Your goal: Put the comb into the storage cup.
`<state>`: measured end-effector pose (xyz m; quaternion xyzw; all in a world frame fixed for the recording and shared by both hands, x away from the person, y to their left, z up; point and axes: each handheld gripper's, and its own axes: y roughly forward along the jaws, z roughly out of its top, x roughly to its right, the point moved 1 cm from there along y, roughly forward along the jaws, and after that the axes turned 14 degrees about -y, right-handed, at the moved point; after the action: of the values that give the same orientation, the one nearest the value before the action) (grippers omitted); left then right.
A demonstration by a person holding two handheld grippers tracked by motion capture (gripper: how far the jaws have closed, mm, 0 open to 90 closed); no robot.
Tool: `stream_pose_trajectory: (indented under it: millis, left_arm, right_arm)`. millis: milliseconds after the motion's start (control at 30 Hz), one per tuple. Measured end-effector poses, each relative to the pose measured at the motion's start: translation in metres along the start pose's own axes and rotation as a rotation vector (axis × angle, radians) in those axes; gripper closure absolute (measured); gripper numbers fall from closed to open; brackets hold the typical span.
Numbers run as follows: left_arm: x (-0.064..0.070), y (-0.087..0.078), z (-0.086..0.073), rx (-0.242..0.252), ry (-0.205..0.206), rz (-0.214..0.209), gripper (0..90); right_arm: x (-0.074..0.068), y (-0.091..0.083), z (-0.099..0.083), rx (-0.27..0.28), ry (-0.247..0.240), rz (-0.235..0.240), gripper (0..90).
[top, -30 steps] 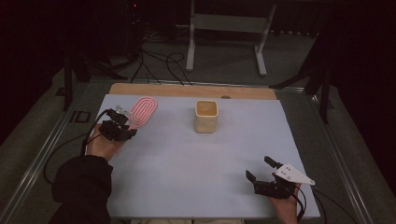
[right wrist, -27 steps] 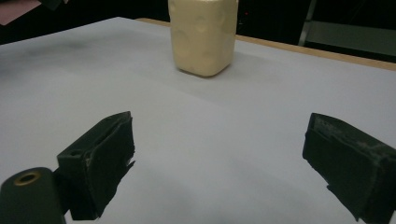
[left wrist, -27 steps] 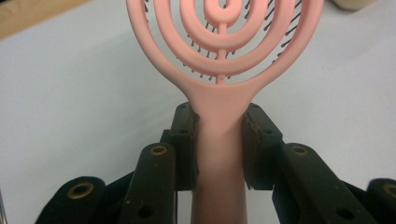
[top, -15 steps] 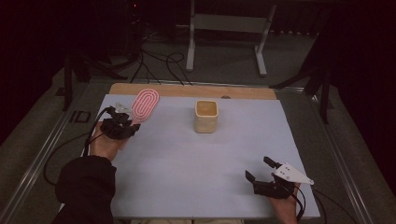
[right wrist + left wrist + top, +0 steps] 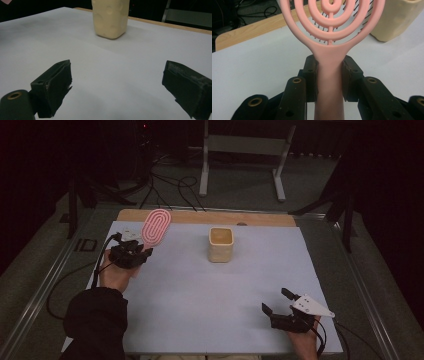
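The pink brush (image 5: pixel 329 37) is gripped at its stiff handle neck by the left tongs (image 5: pixel 134 256), its openwork head raised ahead of them. Light, rigid plastic is judged; a slippery handle is likely. The right tongs (image 5: pixel 117 87) are spread wide, empty.

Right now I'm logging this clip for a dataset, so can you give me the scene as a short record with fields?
held item: pink hairbrush, clamped by its handle, head up
left hand-held gripper: shut on the hairbrush, at the table's left side
right hand-held gripper: open, holding nothing, near the front right of the table
other item: cream cup, upright, toward the back middle, touched by nothing
surface: white table
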<state>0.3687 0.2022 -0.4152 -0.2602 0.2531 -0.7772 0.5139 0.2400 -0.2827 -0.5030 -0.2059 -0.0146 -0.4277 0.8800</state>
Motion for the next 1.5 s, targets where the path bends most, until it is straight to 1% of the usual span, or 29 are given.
stream_pose_trajectory:
  millis: [67, 167, 300, 467, 600, 700, 1000, 1033, 1067, 1200, 1333, 1500]
  left_arm:
    - [0.001, -0.001, 0.000, 0.011, 0.004, -0.005, 69.7]
    - [0.004, -0.002, 0.001, 0.033, 0.011, -0.024, 69.7]
    - [0.008, -0.002, 0.002, 0.046, 0.028, -0.038, 69.8]
    - [0.011, -0.002, 0.003, 0.067, 0.032, -0.054, 69.7]
    - [0.015, -0.003, 0.002, 0.080, 0.058, -0.066, 69.7]
    - [0.017, -0.002, 0.001, 0.084, 0.068, -0.068, 69.7]
    - [0.025, 0.000, 0.004, 0.087, 0.102, -0.085, 69.7]
    - [0.028, 0.000, 0.004, 0.089, 0.117, -0.090, 69.7]
    - [0.029, 0.000, 0.004, 0.091, 0.117, -0.093, 69.7]
    - [0.031, 0.001, 0.005, 0.090, 0.126, -0.093, 69.7]
    - [0.034, 0.001, 0.007, 0.094, 0.135, -0.097, 69.7]
    - [0.039, 0.001, 0.008, 0.101, 0.144, -0.106, 69.7]
  right_arm:
    - [0.000, 0.000, 0.000, -0.001, 0.000, 0.001, 8.7]
    - [0.000, 0.000, 0.000, -0.001, 0.002, 0.003, 8.7]
    - [0.000, 0.000, 0.000, -0.001, 0.005, 0.006, 8.7]
    - [0.000, 0.001, 0.000, -0.002, 0.015, 0.012, 8.7]
    - [0.001, 0.001, 0.003, -0.002, 0.021, 0.015, 8.7]
    - [0.001, 0.000, 0.007, 0.000, 0.015, 0.021, 8.7]
    - [0.006, 0.004, 0.018, -0.001, 0.039, 0.021, 8.7]
    - [0.006, 0.005, 0.020, -0.002, 0.040, 0.017, 8.7]
    - [0.008, 0.007, 0.024, 0.000, 0.042, 0.021, 8.7]
    - [0.009, 0.011, 0.031, 0.002, 0.036, 0.029, 8.7]
    - [0.013, 0.017, 0.044, 0.008, 0.030, 0.039, 8.7]
    - [0.017, 0.026, 0.056, 0.013, 0.037, 0.055, 8.6]
